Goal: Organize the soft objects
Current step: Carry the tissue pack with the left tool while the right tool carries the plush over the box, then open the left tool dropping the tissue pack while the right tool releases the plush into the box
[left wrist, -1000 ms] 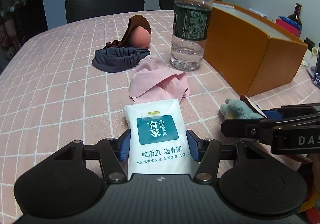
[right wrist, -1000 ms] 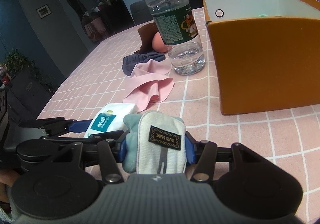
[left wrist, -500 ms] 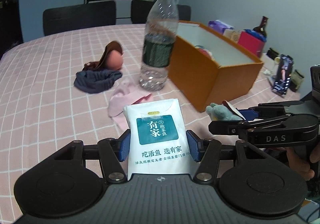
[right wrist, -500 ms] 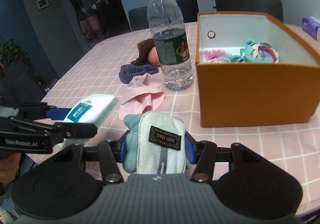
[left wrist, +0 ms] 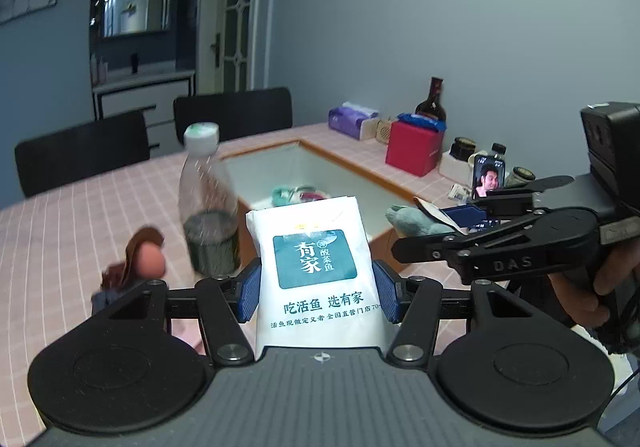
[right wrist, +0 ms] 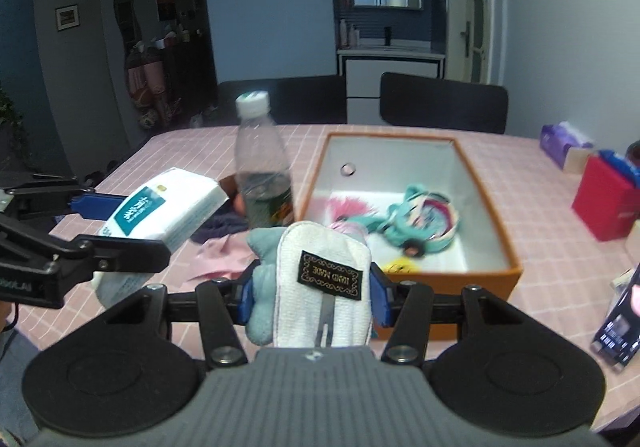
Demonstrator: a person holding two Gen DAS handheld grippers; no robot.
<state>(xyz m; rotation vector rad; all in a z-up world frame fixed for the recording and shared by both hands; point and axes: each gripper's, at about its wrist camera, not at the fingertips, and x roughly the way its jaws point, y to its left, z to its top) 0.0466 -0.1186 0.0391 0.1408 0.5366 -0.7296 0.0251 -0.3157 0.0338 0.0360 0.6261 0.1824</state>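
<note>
My left gripper (left wrist: 316, 289) is shut on a white tissue pack (left wrist: 316, 267) with a teal label, held above the pink checked table. The same tissue pack (right wrist: 160, 213) shows at the left of the right wrist view. My right gripper (right wrist: 312, 295) is shut on a white and pale blue plush toy (right wrist: 320, 287) with a black label. That plush toy (left wrist: 412, 221) sticks out of the right gripper (left wrist: 448, 225) in the left wrist view. Ahead stands the open orange box (right wrist: 496, 275) with several soft toys inside. A pink cloth (right wrist: 220, 257) and a dark headband (right wrist: 218, 227) lie left of the box.
A clear water bottle (right wrist: 262, 171) stands just left of the box. A peach ball with a brown cloth (left wrist: 146, 257) lies further left. A red box (right wrist: 604, 203), a tissue box (right wrist: 564, 143), a dark bottle (left wrist: 432, 103) and jars crowd the right side. Black chairs (right wrist: 442, 103) stand behind the table.
Both grippers have risen well above the table with their loads still held. The views now look down into the orange box, and the bottle appears smaller and lower.
</note>
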